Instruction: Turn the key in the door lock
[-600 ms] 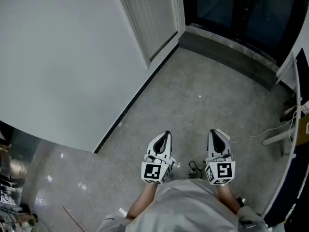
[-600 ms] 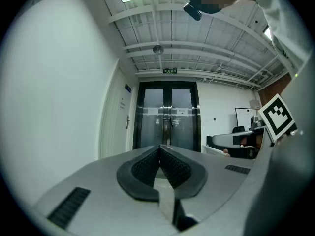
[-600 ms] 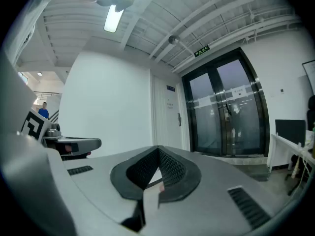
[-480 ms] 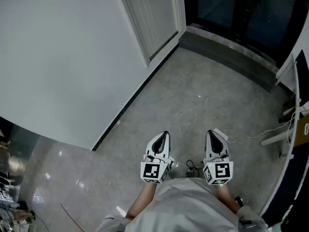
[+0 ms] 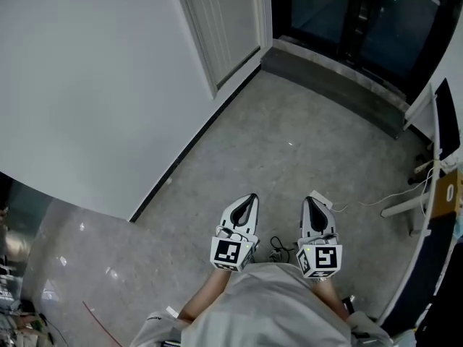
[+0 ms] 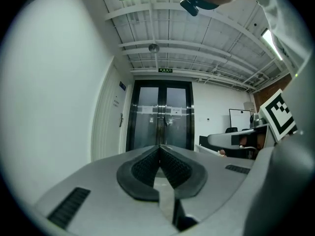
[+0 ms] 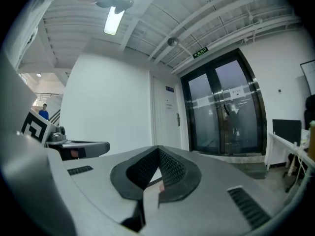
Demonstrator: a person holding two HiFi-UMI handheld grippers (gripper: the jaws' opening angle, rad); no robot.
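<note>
1. Door lock is too small to make out. Only a handle shows on the white door.
2. That door sits in the wall ahead and to the left, well apart from both grippers.
3. Dark glass doors stand just right of it, at the end of the floor.
4. Left gripper: jaws pressed together, nothing between the pads.
5. Right gripper: jaws together too, empty.
6. Both are held level, side by side close to the person's body, pointing towards the doors.
7. A black cable lies on the floor between them.
</note>
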